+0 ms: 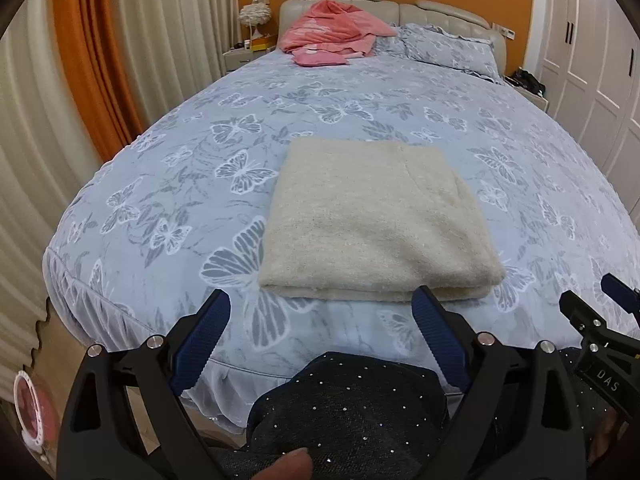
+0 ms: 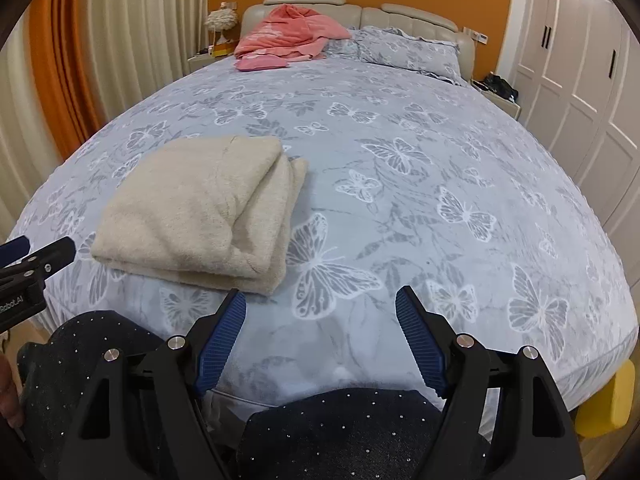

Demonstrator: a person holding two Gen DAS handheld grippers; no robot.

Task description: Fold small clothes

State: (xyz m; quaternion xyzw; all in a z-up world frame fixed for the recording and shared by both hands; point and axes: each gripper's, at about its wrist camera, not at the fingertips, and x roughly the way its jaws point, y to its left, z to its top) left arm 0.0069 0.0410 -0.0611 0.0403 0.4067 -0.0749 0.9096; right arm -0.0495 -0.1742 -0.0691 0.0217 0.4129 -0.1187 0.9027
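A cream fluffy garment (image 1: pixel 372 216) lies folded into a thick rectangle near the foot of the bed; it also shows in the right wrist view (image 2: pixel 200 212) at the left. My left gripper (image 1: pixel 320 304) is open and empty, held just short of the garment's near edge. My right gripper (image 2: pixel 320 304) is open and empty, over bare bedspread to the right of the garment. The right gripper's tip shows at the right edge of the left wrist view (image 1: pixel 592 312), and the left gripper's tip shows at the left edge of the right wrist view (image 2: pixel 36 256).
The bed (image 1: pixel 480 128) has a blue butterfly-print cover. Pink clothes (image 1: pixel 328 32) and a pillow (image 1: pixel 448 48) lie at the headboard. Curtains (image 1: pixel 60 120) hang on the left, a white wardrobe (image 1: pixel 592 60) stands on the right. Dark studded fabric (image 1: pixel 352 400) is below the grippers.
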